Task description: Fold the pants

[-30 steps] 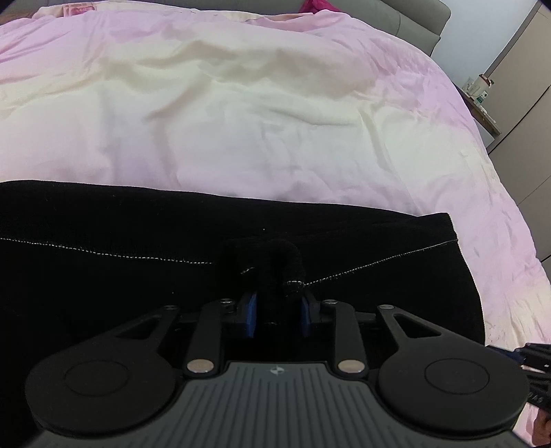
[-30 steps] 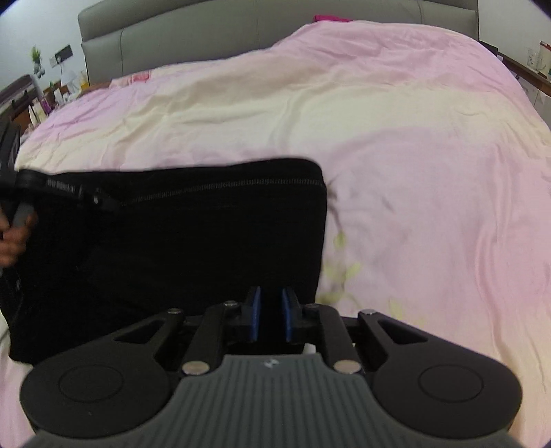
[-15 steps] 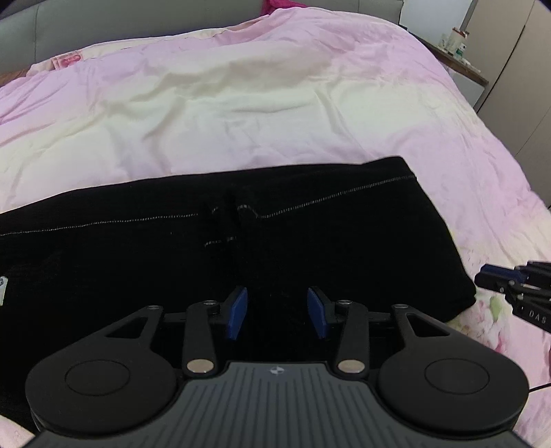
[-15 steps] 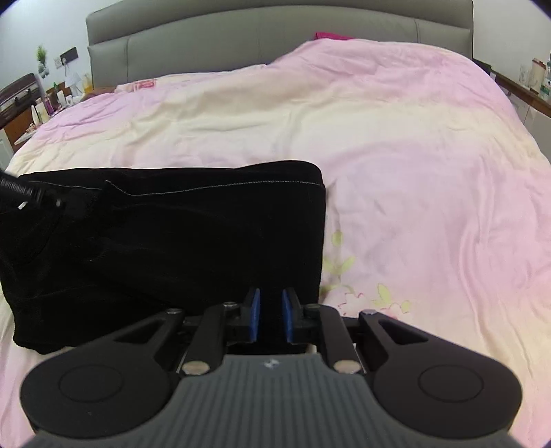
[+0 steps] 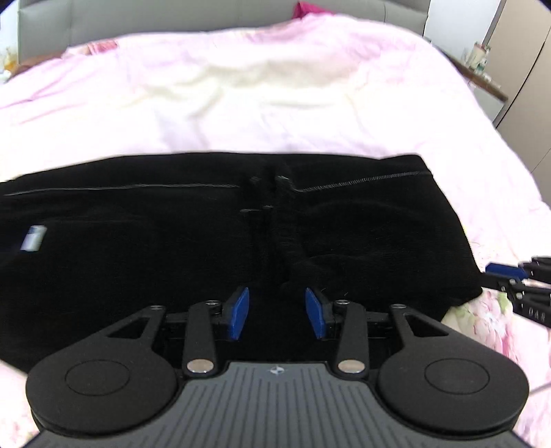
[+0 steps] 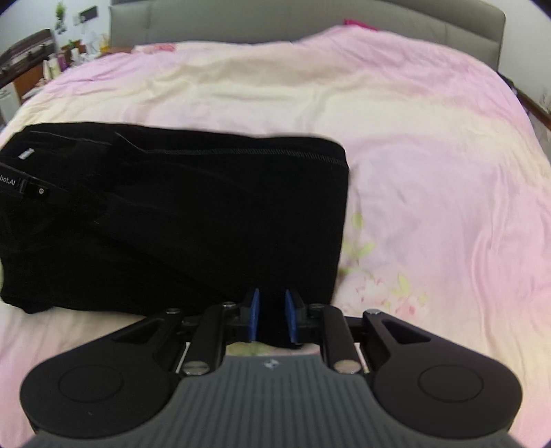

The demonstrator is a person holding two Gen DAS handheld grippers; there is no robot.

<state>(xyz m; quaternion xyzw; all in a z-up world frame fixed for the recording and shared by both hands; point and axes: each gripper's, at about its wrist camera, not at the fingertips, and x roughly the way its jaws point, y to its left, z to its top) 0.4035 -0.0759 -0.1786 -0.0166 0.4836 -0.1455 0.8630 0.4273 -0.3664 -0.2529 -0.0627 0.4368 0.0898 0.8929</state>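
The black pants lie folded in a flat bundle on the pink bed cover; they also show in the right wrist view. My left gripper is open over the near edge of the bundle, its blue pads apart and holding nothing. My right gripper has its blue pads close together at the bundle's near right corner, with dark cloth between them. The right gripper's tip also shows at the right edge of the left wrist view.
The pink and cream bed cover spreads beyond and to the right of the pants. A grey headboard is at the back. A bedside shelf with small items is at the far left, a cabinet at the right.
My left gripper let go of the seam fold it pinched, opened, and drew back to the near edge. The pants settled flat. My right gripper opened slightly.
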